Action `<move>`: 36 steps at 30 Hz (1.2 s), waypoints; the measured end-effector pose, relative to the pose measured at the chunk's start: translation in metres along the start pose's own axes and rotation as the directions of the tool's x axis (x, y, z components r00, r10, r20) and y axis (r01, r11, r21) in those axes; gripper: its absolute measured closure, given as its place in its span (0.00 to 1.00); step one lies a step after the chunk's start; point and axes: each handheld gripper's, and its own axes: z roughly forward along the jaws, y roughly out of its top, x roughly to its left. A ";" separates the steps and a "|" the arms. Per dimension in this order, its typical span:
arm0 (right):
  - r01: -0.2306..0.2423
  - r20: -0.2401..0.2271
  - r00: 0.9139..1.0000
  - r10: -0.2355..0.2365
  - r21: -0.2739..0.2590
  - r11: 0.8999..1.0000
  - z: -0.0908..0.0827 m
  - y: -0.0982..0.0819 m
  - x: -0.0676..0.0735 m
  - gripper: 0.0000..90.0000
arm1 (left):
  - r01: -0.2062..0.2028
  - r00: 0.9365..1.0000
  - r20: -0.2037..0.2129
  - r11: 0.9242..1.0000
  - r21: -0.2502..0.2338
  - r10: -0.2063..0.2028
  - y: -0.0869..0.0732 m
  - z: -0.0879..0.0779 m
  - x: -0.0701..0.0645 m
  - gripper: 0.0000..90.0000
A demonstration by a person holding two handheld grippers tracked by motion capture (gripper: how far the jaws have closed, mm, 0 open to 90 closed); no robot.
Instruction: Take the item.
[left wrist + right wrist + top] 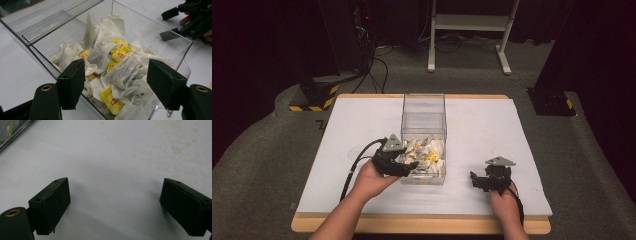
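Your left gripper (116, 85) is at the near left edge of the clear box (423, 120). Its jaws are wide apart, and they hold nothing. The pile of tea bags (112, 67) sits in the near end of the box, just past the jaws, and you are not touching it. Your right gripper (115, 205) is well off to the right, low over the white table (492, 130). Its jaws are wide apart too, with only bare table between them.
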 end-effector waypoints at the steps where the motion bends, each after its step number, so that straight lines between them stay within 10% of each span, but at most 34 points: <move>1: 0.001 0.000 1.000 -0.001 0.000 1.000 0.000 0.000 0.000 0.10 | -0.005 1.000 0.001 1.000 0.007 0.005 0.001 0.001 0.000 0.35; 18: 0.002 0.000 1.000 -0.002 -0.001 1.000 0.000 0.000 0.000 0.10 | -0.044 0.999 0.025 0.989 0.139 0.041 0.018 0.016 0.004 0.48; 36: 0.004 -0.001 1.000 -0.004 -0.002 1.000 0.000 0.000 0.000 0.11 | -0.107 0.989 0.123 0.958 0.265 0.077 0.026 0.037 0.003 0.74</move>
